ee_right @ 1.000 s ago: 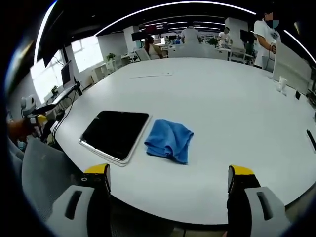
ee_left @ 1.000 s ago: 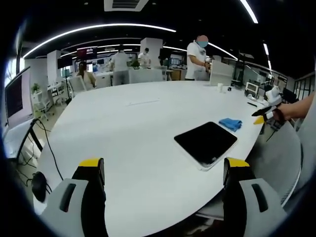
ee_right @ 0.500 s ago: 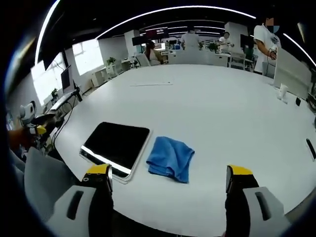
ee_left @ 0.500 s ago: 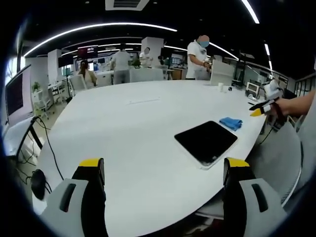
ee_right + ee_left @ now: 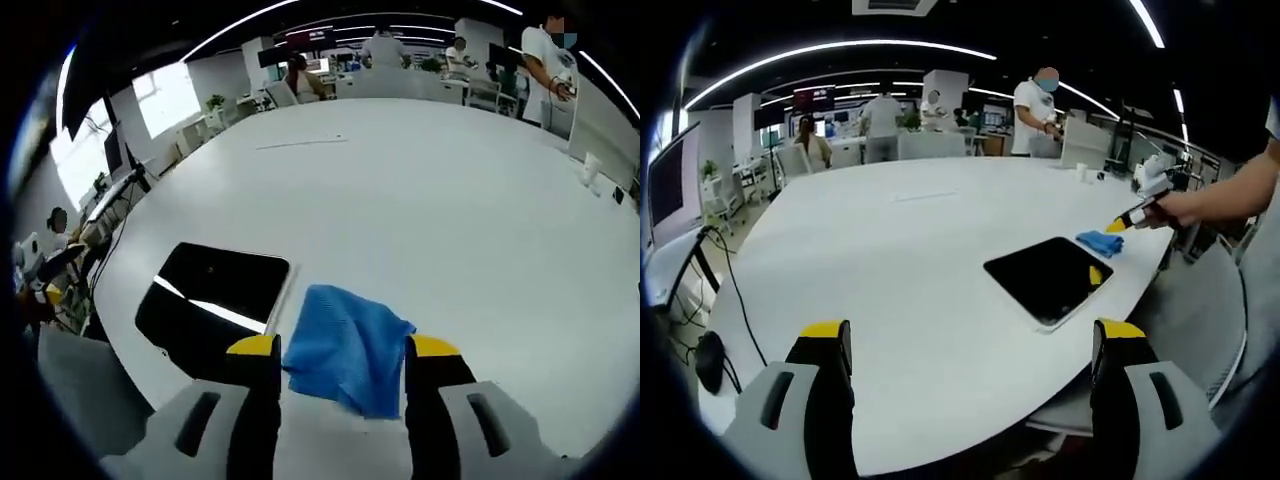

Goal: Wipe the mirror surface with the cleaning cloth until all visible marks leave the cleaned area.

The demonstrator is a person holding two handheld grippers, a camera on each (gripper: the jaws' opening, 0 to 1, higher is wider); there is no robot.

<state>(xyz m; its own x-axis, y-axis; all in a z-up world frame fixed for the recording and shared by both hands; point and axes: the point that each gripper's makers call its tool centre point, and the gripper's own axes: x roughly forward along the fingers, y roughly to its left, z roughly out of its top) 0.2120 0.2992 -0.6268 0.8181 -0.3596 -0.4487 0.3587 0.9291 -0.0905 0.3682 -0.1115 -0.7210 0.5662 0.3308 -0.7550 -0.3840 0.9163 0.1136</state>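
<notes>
The right claw point(image 5: 341, 355) hangs partly open over the blue cleaning cloth point(image 5: 349, 345), its jaws either side, nothing gripped. The cloth lies just beside the dark mirror point(image 5: 213, 304) on the white surface point(image 5: 430, 190). The left claw point(image 5: 962, 345) stands wide open, empty.

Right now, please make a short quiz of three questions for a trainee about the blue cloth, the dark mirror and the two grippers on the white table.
1. True or false: the blue cleaning cloth lies spread over the middle of the dark rectangular mirror.
2. In the right gripper view, the right gripper stands: A) far above the cloth, B) with its yellow-tipped jaws on either side of the cloth, C) over the mirror.
3. Fill in: the left gripper has its jaws ____.

Key
1. False: the cloth lies on the white round table, beside the mirror.
2. B.
3. Open, wide apart, holding nothing.
</notes>
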